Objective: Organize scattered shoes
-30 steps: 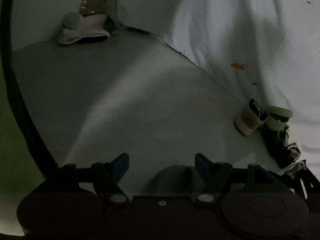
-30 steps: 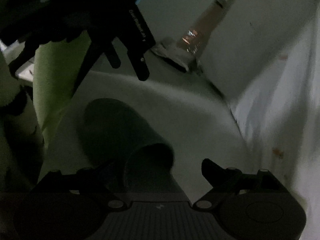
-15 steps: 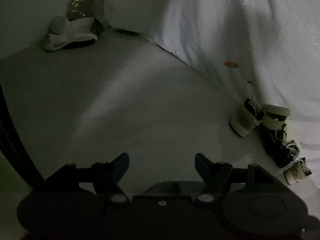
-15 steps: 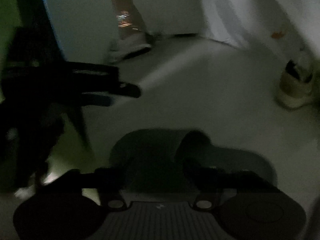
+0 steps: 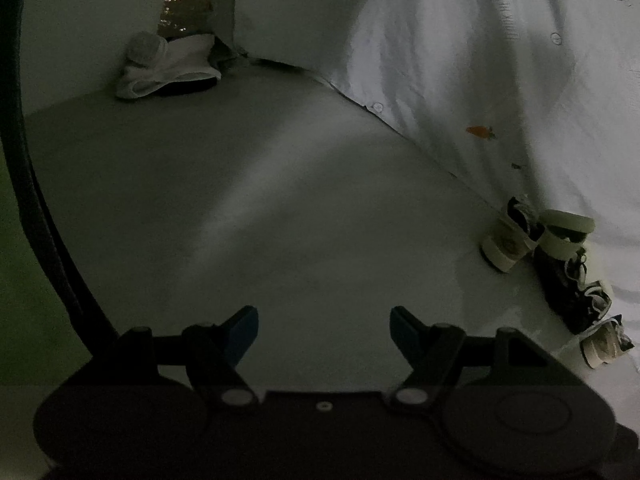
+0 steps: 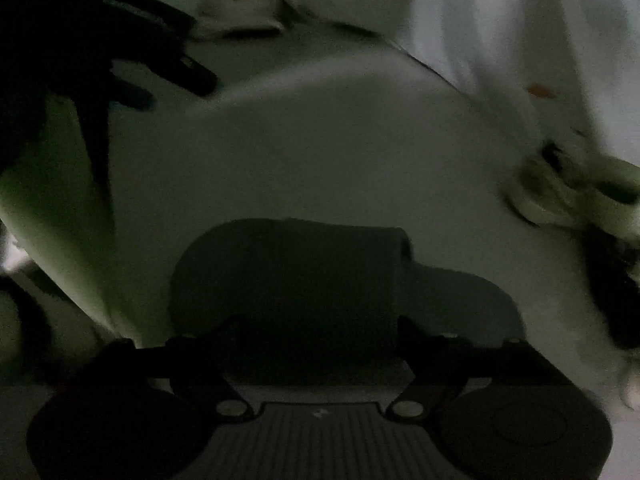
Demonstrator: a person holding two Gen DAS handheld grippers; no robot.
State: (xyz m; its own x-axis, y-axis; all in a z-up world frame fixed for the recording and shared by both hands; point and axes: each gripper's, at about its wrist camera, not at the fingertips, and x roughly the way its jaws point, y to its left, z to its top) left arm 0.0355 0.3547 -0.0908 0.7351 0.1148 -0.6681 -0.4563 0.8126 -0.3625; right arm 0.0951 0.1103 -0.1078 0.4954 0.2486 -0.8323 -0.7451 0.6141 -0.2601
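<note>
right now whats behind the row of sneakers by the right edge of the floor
A white bedsheet with small carrot prints hangs directly behind the row of sneakers, down to the pale floor. Whatever lies under that sheet is covered.

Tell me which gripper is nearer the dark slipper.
Right. The right gripper grips the dark slipper between its fingers; the left gripper hangs open, apart, off to its left.

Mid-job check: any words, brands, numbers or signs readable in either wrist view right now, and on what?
None readable.
White sheet: small printed marks and an orange carrot-like motif, too small to read.
Shoes: no legible brand.
Right wrist view: too dark and blurred.
</note>
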